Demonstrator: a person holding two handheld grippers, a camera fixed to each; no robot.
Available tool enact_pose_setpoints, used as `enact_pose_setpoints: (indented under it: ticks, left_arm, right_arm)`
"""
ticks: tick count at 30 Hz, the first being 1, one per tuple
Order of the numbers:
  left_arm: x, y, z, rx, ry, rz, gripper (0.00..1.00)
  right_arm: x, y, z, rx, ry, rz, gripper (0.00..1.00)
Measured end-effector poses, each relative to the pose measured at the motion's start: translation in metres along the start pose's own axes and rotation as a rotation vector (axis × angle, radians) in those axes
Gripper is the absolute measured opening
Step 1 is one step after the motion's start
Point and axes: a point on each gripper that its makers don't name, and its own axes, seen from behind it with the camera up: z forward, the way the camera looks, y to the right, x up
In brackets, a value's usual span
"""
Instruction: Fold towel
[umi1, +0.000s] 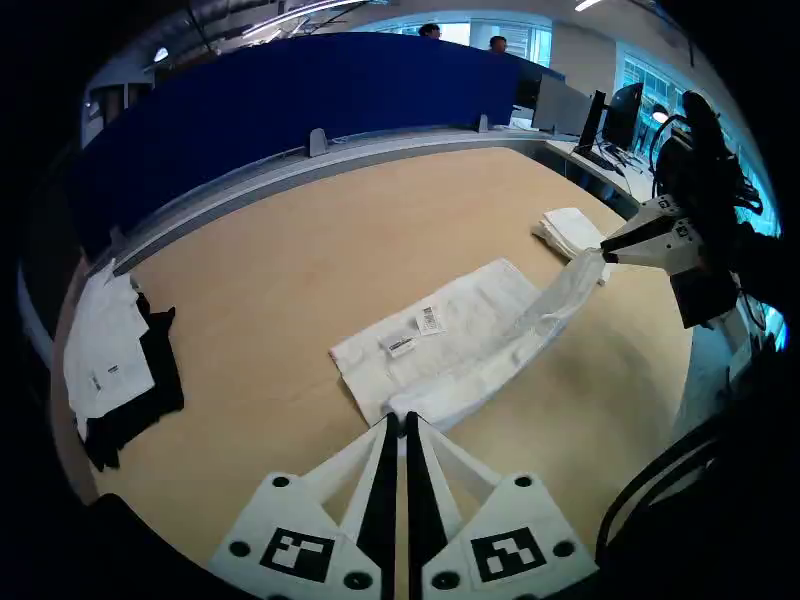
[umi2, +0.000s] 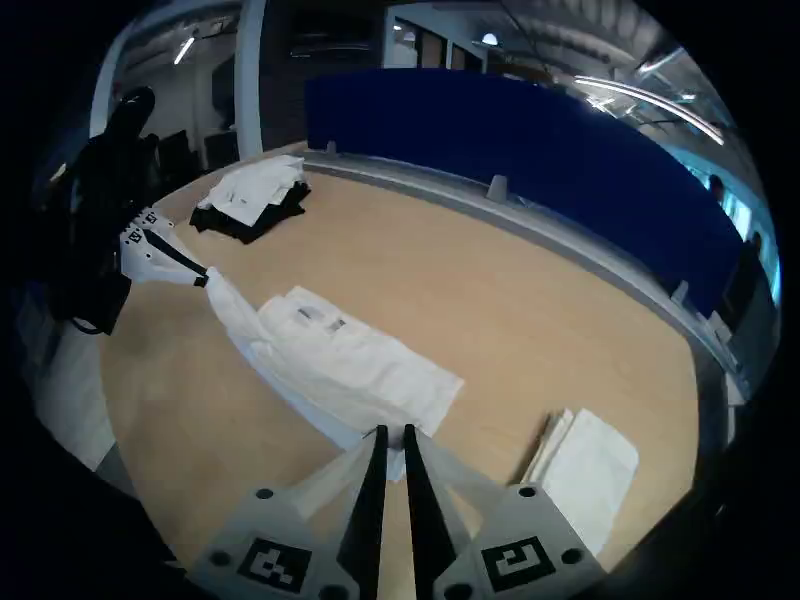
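Left gripper (umi1: 402, 420) jaws clamped on towel (umi1: 460, 320) corner, right gripper (umi2: 392, 435) jaws on opposite corner, edge stretched between, open table (umi1: 300, 250) beyond

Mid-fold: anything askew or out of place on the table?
Nothing damaged or spilled. One edge of the white cloth towel is held between the left tongs and right tongs. The one untidy spot is the rumpled heap of white and black cloths at the edge of the wooden table, unlike the neat stack of folded white towels.
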Motion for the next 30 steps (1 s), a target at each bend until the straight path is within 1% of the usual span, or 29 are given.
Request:
enact_pose_setpoints:
  ticks: [3,7,9,13,15,21,24,30]
  left_arm:
    - [0.002,-0.004,0.015,0.000,-0.009,-0.003,0.06]
    - [0.003,-0.011,0.034,0.005,-0.020,0.007,0.05]
    - [0.003,-0.015,0.042,0.007,-0.028,0.009,0.06]
    - [0.001,-0.018,0.054,0.003,-0.044,0.002,0.06]
    - [0.000,-0.018,0.059,0.001,-0.047,0.002,0.06]
    - [0.001,-0.019,0.063,0.002,-0.046,0.002,0.05]
    - [0.001,-0.021,0.067,0.003,-0.046,-0.005,0.06]
    - [0.003,-0.028,0.078,0.025,-0.042,-0.003,0.06]
  right_arm:
    - [-0.002,0.007,0.013,0.000,-0.014,0.013,0.12]
    - [-0.007,0.016,0.029,-0.001,-0.035,0.033,0.12]
    - [-0.010,0.020,0.037,-0.001,-0.045,0.043,0.12]
    - [-0.015,0.025,0.049,-0.006,-0.057,0.068,0.12]
    - [-0.017,0.027,0.053,-0.007,-0.061,0.079,0.12]
    - [-0.019,0.030,0.060,-0.011,-0.067,0.087,0.12]
    - [-0.019,0.032,0.064,-0.016,-0.071,0.091,0.12]
    - [-0.016,0.035,0.075,-0.027,-0.070,0.105,0.13]
